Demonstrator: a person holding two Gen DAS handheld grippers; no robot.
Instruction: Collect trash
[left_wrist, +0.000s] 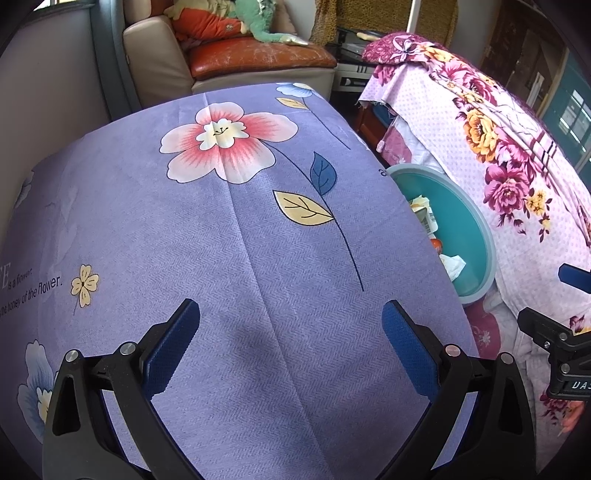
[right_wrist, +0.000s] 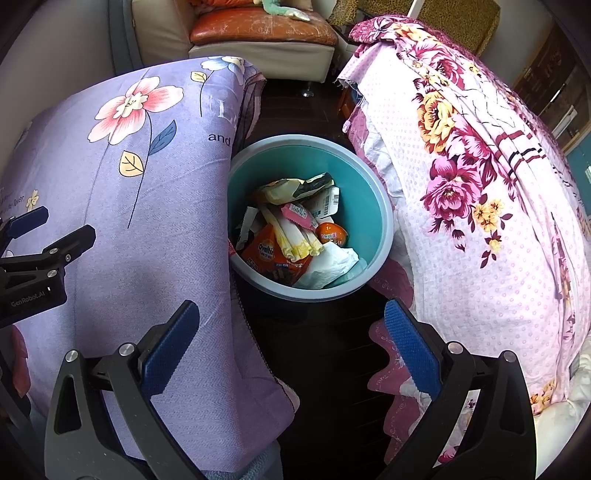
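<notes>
Both jaws spread, nothing held: left hand-held gripper (left_wrist: 291, 347) over the bare purple floral cloth (left_wrist: 229, 236), right hand-held gripper (right_wrist: 291, 347) near the teal bin (right_wrist: 384, 221). Wrappers (right_wrist: 291, 236) and tissue already binned — collection looks near done; next, scan for strays.

The left wrist view looked down close over the purple floral cloth (left_wrist: 229, 229), the teal bin (left_wrist: 469, 236) at the frame's right edge. The right wrist view faced steeply down into that bin (right_wrist: 373, 206) at centre frame. Both shared the bin, cloth and pink floral bedding (right_wrist: 480, 206).
</notes>
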